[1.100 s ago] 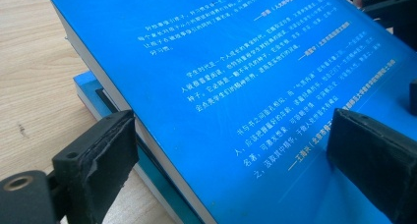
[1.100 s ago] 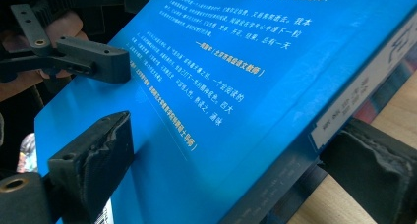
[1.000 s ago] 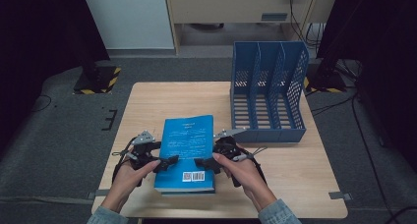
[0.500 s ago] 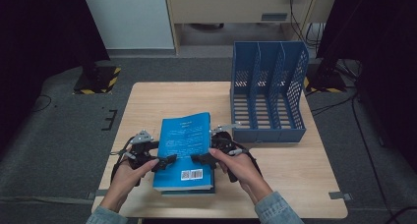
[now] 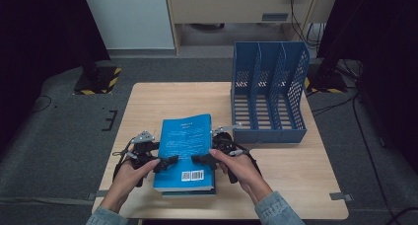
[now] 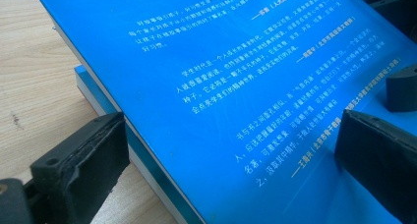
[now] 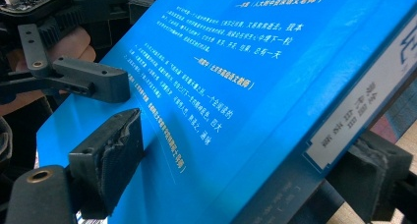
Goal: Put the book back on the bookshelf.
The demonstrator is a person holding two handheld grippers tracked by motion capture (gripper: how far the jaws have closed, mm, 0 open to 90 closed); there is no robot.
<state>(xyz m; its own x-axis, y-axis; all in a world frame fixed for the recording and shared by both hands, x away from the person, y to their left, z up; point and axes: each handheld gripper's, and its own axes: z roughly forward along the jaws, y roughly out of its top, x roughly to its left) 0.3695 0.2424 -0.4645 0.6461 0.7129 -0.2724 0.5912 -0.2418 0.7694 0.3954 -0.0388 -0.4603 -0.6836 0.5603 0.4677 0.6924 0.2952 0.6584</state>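
Left gripper [image 5: 170,161] sits at the near left edge of the top book, its jaws wide and just now opening further. One jaw rides over the cover, the other hangs down beside the edge, and neither pad presses. Right gripper [image 5: 199,159] works the opposite edge: its jaws have just been closing, and the book is between them. One pad is flat on the cover, the other is tucked under the spine side, so it has hold of the book. Both grippers point inward at each other across the cover, their tips near one another, with the hands coming in from the near edge.

Now the wider scene. A wooden table [image 5: 162,99] carries everything. At its far right stands a blue rack [image 5: 268,87] with three slots, open end facing the person and mesh walls upright. It stands just beside the right gripper, apart from the books.

Centre-near, the book [image 5: 187,136] shows bright blue with lines of pale print on its cover. The right gripper view has it tilted, its spine side raised off what lies below. Beneath it lies a second book [image 5: 190,190], also blue, flat on the wood, its edge peeking out at the near side and the left. A small white barcode [image 5: 192,175] sits on the top cover, between the two hands.
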